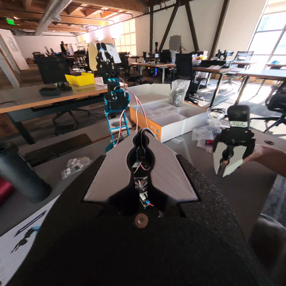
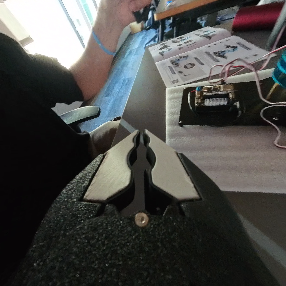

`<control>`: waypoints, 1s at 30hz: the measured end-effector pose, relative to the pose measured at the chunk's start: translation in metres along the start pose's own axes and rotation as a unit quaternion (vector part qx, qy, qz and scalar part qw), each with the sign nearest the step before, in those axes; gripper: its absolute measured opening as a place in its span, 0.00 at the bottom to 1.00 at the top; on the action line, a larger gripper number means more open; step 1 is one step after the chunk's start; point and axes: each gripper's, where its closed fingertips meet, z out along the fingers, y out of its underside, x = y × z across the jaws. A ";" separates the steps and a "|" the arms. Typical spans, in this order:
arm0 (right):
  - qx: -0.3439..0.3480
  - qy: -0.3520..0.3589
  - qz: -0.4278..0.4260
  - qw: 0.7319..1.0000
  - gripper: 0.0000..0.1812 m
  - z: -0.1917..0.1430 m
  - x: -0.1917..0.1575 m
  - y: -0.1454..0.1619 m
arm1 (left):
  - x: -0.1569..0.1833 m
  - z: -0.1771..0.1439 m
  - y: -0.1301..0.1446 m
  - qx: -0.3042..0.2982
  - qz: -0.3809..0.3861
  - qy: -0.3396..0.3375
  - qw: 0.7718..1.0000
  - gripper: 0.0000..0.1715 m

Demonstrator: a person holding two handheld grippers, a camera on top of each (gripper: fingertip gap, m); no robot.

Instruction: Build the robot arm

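Observation:
My left gripper is shut at the tips on a red, white and black servo cable. The cable's black connector hangs in the hollow between the fingers. The cable runs up to a small blue and black robot arm standing just beyond. A control board lies below the fingers. It also shows in the right wrist view, on a black base plate over white foam. My right gripper is shut and empty over the table edge. It also shows in the left wrist view, off to the right.
An open white and orange box with a foam insert and a bubble-wrap bag sits behind. A dark cylinder stands left. Small parts bags and an open manual lie on the table. A person's arm is nearby.

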 end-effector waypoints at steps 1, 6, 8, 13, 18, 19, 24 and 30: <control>0.021 0.014 0.005 1.000 0.07 -0.004 0.007 -0.010 | 0.001 0.001 0.002 -0.006 0.007 0.000 1.000 0.00; 0.150 0.101 -0.048 0.982 0.42 -0.008 0.035 -0.104 | 0.029 0.017 0.018 -0.100 0.071 0.038 0.992 0.00; 0.176 0.095 -0.074 0.977 0.44 0.006 0.027 -0.137 | 0.042 0.026 0.019 -0.122 0.093 0.047 0.987 0.00; 0.116 -0.002 -0.025 0.993 0.16 0.064 0.009 -0.147 | 0.061 0.041 0.014 -0.141 0.144 0.044 0.979 0.00; 0.091 -0.047 -0.019 0.995 0.02 0.069 -0.003 -0.116 | 0.045 0.026 -0.008 -0.112 0.129 0.024 0.985 0.00; 0.081 -0.052 -0.012 0.995 0.01 0.068 -0.004 -0.109 | 0.042 0.023 -0.012 -0.102 0.122 0.023 0.987 0.00; 0.017 -0.030 -0.041 0.999 0.02 0.073 0.000 -0.081 | 0.040 0.019 -0.015 -0.095 0.140 0.008 0.986 0.00; -0.006 0.054 -0.051 0.997 0.03 0.050 0.029 -0.070 | 0.034 0.015 -0.013 -0.103 0.159 -0.007 0.982 0.00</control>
